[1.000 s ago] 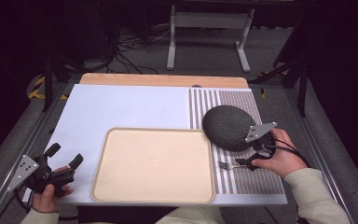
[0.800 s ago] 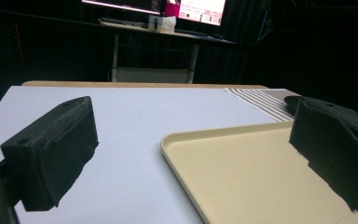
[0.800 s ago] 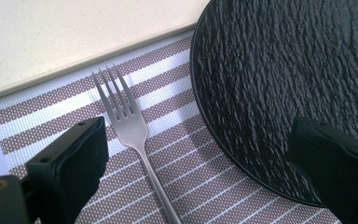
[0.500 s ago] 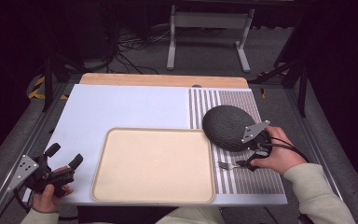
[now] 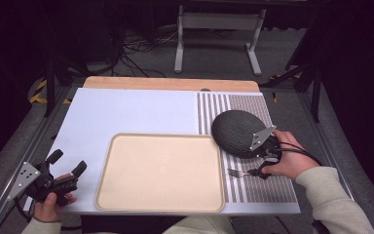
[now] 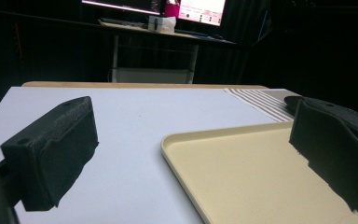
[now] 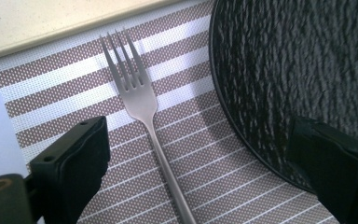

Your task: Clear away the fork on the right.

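Two grippers in use, both with jaws spread wide and holding nothing. Right gripper (image 5: 262, 168) sits low over the striped mat (image 5: 253, 187), held from the right by the person's right hand (image 5: 287, 161), forearm coming in from the lower right corner. In the right gripper view its jaws straddle the fork (image 7: 142, 105), which lies flat on the mat, tines pointing toward the tray (image 5: 160, 170), handle running back between the jaws without touching either. Dark bowl (image 5: 238, 132), upside down, lies just beside the fork. Left gripper (image 5: 63, 175) rests at the tabletop's (image 5: 126, 112) near left corner, beside the tray, jaws aimed forward. No legible writing anywhere.
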